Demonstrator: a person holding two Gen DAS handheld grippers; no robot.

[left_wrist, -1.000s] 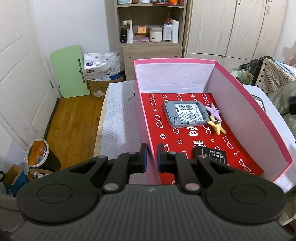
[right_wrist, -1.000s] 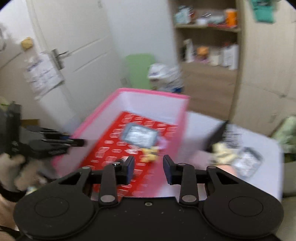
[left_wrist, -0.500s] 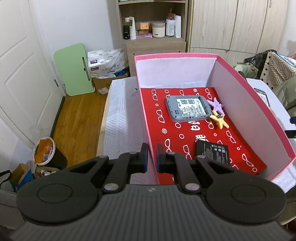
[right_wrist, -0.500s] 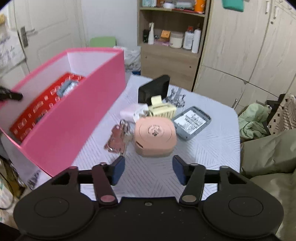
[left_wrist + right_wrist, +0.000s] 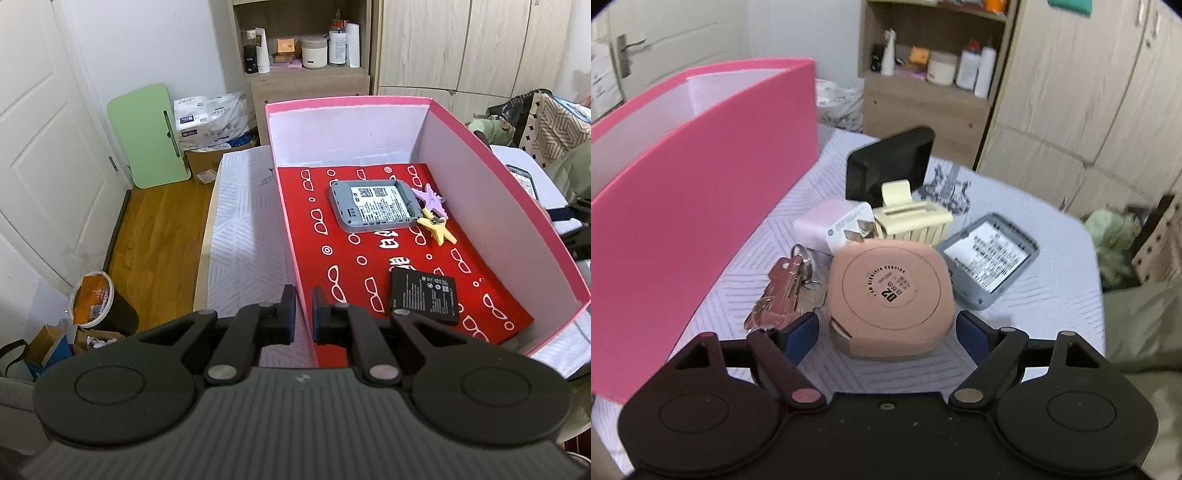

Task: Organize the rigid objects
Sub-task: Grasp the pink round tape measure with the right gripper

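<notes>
Pink rounded-square case (image 5: 889, 291) on table beside pink box (image 5: 701, 206). Judged rigid, light, smooth; grip across flat sides. Right gripper (image 5: 888, 334) just opened wide, straddling, not touching. Left gripper (image 5: 303, 314) clamped on box wall.

White patterned table (image 5: 1052, 258), pink box (image 5: 701, 221) at its left, beside it keys (image 5: 783, 291), pink round case (image 5: 890, 291), white charger (image 5: 834, 225), cream clip (image 5: 912, 218), black device (image 5: 890, 166), grey device (image 5: 993, 258)

Black hand-held gripper (image 5: 886, 328), blue pads (image 5: 799, 334)
</notes>
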